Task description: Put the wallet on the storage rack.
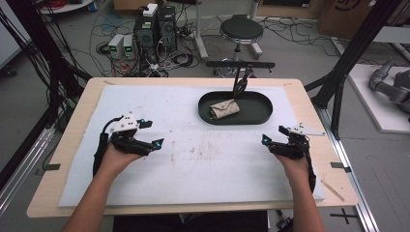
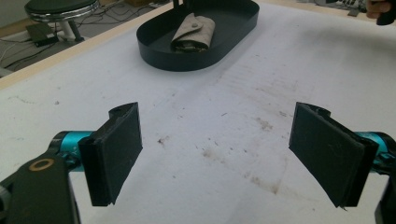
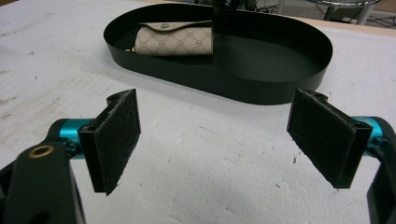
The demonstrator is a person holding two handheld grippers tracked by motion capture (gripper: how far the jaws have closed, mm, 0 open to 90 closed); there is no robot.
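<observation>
**Grippers wide, pouch in the tray**

While cables, computer boxes [image 1: 154, 26] and a round stool [image 1: 241, 30] crowd the far floor, a stained white mat [image 1: 193, 159] covers the wooden table [image 1: 72, 130]; the beige pouch [image 1: 225, 108] – monogram print, no readable writing – lies in the black oval tray [image 1: 258, 113], far centre; left gripper [image 1: 150, 133] and right gripper [image 1: 271, 135] gape wide, empty, near the mat's sides.
</observation>
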